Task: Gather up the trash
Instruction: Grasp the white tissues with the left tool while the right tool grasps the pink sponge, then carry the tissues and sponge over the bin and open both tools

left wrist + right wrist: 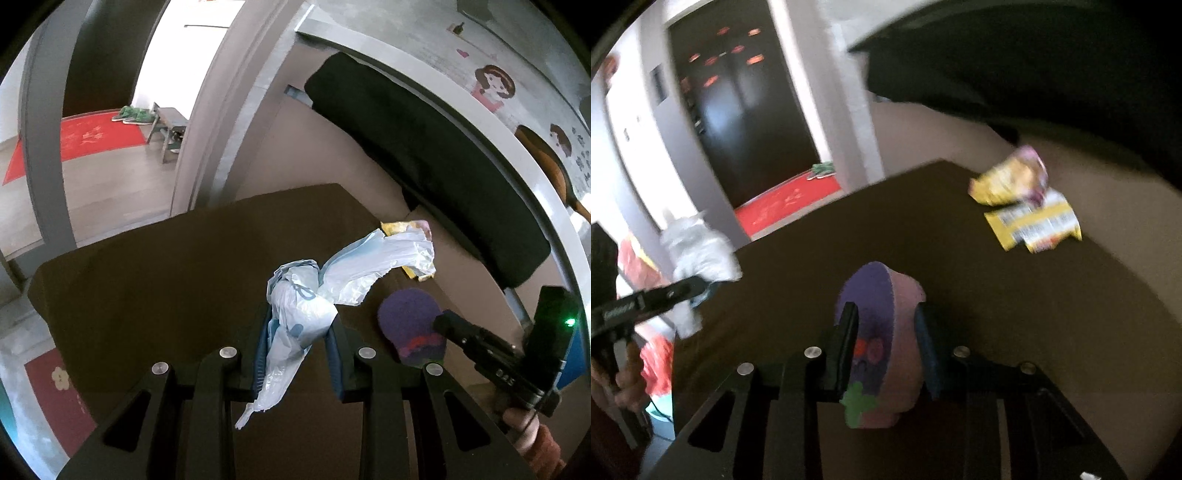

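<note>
Left gripper (297, 332) clamps a pale plastic bag (332, 280); right gripper (886, 328) grips a purple-and-pink foam pad (882, 339) above the brown table (147, 266).

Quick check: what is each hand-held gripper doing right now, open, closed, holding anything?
Left hand-held gripper: closed on the crumpled pale blue plastic bag.
Right hand-held gripper: closed on the round purple-and-pink foam piece.

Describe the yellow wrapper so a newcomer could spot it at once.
Find the dark brown table. At its far right edge, below the black cushion, lies the yellow wrapper. It alone is crumpled yellow with printed text, unlike the pale plastic bag or purple-pink foam piece.
</note>
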Action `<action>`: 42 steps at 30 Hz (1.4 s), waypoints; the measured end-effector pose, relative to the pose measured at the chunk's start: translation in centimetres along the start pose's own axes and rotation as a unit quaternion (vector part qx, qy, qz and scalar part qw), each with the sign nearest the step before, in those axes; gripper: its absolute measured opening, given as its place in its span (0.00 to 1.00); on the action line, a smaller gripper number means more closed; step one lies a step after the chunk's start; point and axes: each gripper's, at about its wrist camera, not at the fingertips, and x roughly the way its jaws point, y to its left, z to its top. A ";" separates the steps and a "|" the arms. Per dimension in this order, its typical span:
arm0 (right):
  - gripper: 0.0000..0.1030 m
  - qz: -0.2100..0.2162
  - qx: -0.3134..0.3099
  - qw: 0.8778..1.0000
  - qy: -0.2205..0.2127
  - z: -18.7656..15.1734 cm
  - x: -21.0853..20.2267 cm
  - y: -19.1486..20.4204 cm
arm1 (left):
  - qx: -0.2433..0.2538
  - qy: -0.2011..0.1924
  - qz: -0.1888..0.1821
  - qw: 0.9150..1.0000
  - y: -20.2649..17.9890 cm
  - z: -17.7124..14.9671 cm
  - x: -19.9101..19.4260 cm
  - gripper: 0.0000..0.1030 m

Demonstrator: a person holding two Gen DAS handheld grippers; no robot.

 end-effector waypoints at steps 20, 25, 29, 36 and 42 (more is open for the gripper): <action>0.44 -0.028 -0.047 0.998 -0.008 -1.0 -0.9 2.2 | -0.004 0.009 0.003 1.000 0.4 -0.5 0.3 0.28; 0.44 -0.029 -0.046 0.999 -0.003 -0.9 0.3 2.4 | 0.019 -0.015 0.022 0.999 -0.3 -0.6 -0.3 0.28; 0.44 -0.021 -0.032 0.999 0.011 -0.7 2.0 1.9 | 0.041 -0.030 0.034 0.998 -1.3 -0.7 -0.7 0.28; 0.27 -0.035 -0.011 0.999 0.001 -0.9 -0.1 1.0 | 0.092 -0.061 0.040 0.993 -4.8 -0.8 -1.6 0.28; 0.27 -0.063 0.016 0.997 -0.041 -0.7 -6.9 -1.3 | 0.144 -0.090 0.015 0.985 -10.5 -0.8 -2.7 0.28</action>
